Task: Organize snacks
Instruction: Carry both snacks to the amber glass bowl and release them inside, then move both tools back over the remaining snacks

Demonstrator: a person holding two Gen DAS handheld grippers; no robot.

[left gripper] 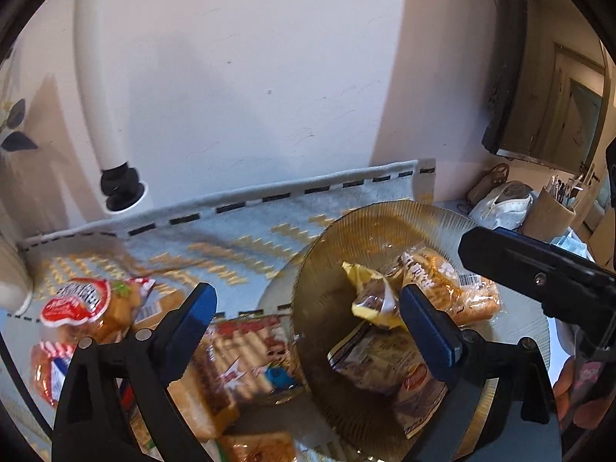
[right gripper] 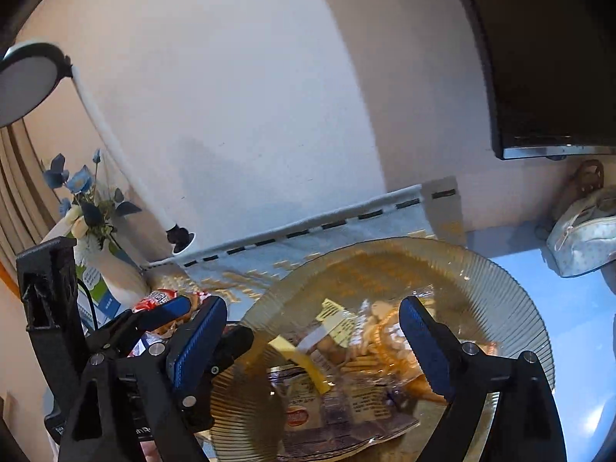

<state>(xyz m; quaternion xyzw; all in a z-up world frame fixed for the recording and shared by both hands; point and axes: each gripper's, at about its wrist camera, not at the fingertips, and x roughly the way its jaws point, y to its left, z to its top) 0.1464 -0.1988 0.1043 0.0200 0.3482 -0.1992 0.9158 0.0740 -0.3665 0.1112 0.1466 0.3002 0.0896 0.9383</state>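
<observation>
An amber ribbed glass bowl (left gripper: 385,223) stands on the patterned cloth and holds several snack packets: a yellow one (left gripper: 369,296), an orange one (left gripper: 442,285) and a flat one with a red logo (left gripper: 385,369). My left gripper (left gripper: 308,312) is open, straddling the bowl's left rim, nothing pressed by its pads. Left of the bowl lie a wafer packet (left gripper: 246,358) and a red-labelled bun packet (left gripper: 88,308). In the right wrist view my right gripper (right gripper: 312,331) is open above the bowl (right gripper: 500,281), its pads clear of the packets.
A white lamp pole (left gripper: 96,88) and its base stand at the back left, with a vase of blue flowers (right gripper: 88,208) beside it. A white pouch (left gripper: 500,204) and a pen holder (left gripper: 546,211) sit at the back right under a dark screen (right gripper: 546,77).
</observation>
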